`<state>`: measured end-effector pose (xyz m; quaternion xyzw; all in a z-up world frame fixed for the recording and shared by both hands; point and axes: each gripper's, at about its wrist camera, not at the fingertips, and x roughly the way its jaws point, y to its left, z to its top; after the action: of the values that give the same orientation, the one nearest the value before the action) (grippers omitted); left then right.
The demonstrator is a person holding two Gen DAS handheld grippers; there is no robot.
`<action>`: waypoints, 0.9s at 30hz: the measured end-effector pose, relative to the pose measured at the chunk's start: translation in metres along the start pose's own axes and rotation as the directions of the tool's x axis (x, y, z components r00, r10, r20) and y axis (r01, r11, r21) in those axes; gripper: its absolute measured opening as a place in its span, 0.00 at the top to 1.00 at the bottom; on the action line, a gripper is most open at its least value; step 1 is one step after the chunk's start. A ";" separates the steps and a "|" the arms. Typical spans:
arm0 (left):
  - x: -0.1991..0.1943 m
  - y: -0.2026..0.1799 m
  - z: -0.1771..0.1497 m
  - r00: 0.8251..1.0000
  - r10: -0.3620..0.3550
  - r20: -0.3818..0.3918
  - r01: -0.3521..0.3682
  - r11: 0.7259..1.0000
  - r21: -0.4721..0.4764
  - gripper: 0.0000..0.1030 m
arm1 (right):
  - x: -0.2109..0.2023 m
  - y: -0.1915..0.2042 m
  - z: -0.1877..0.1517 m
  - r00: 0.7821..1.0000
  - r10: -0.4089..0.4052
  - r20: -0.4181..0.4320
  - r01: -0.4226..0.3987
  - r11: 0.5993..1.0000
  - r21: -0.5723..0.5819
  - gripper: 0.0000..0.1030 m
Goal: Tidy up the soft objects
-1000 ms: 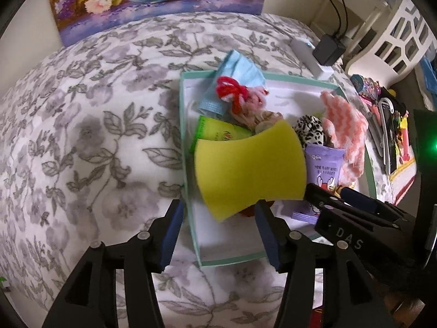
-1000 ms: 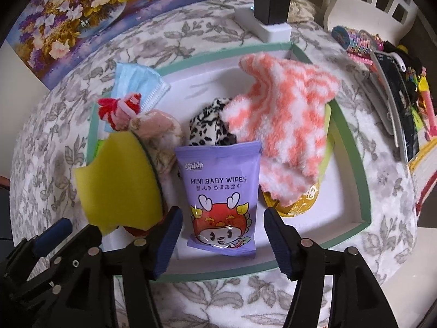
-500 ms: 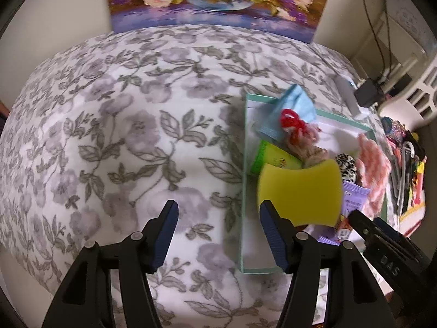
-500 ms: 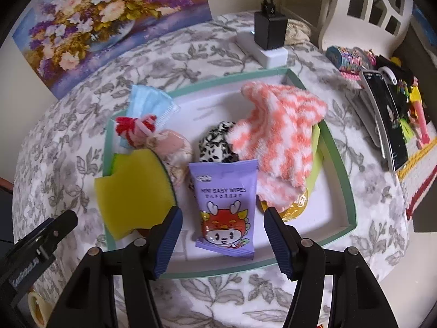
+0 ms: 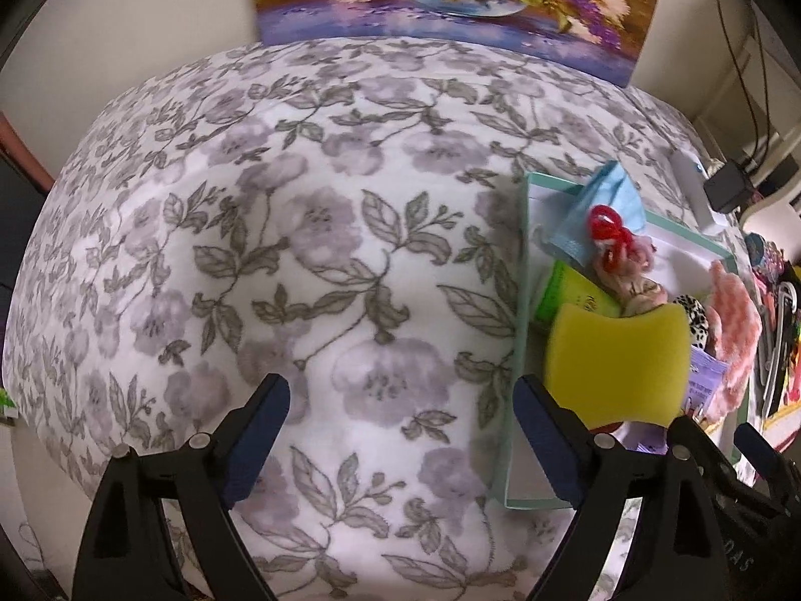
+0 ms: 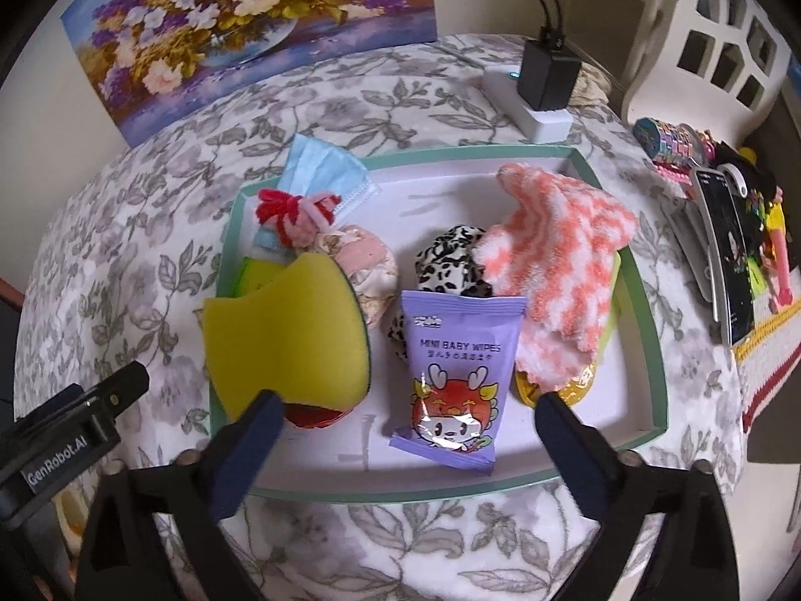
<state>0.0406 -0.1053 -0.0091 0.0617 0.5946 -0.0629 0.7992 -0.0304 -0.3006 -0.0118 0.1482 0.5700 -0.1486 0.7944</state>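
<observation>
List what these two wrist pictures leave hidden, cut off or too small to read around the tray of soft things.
- Red thing, right wrist view: mostly hidden under the yellow sponge.
- Gold packet, right wrist view: covered by the pink cloth.
- Wipes pack, left wrist view: hidden by sponge and cloth.
- Tray, left wrist view: near corner behind the left gripper.
- Small print on the wipes: unreadable.

Open floral tablecloth point(image 5: 300, 260) is left free; the green-rimmed white tray point(image 6: 646, 300) at right is crowded with soft items.
</observation>
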 end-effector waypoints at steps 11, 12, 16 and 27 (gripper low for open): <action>0.003 0.019 0.000 0.999 0.049 0.008 -0.049 0.997 -0.065 0.01 | 0.004 0.002 -0.001 1.000 -0.016 -0.009 0.016 1.000 -0.005 0.00; 0.002 0.019 0.000 0.999 0.049 0.011 -0.048 0.997 -0.067 0.01 | 0.004 0.003 -0.001 1.000 -0.017 -0.010 0.017 1.000 -0.008 0.00; -0.002 0.020 -0.002 0.999 0.035 0.025 -0.034 0.997 -0.072 0.01 | 0.004 0.005 -0.002 1.000 -0.017 -0.013 0.017 1.000 -0.018 0.00; -0.008 0.027 -0.015 0.997 0.074 -0.002 -0.074 0.995 -0.064 0.01 | -0.003 0.017 -0.014 1.000 -0.026 -0.005 0.026 0.999 -0.047 0.00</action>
<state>0.0286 -0.0761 -0.0051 0.0581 0.5935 -0.0142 0.8026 -0.0361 -0.2794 -0.0122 0.1225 0.5775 -0.1448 0.7940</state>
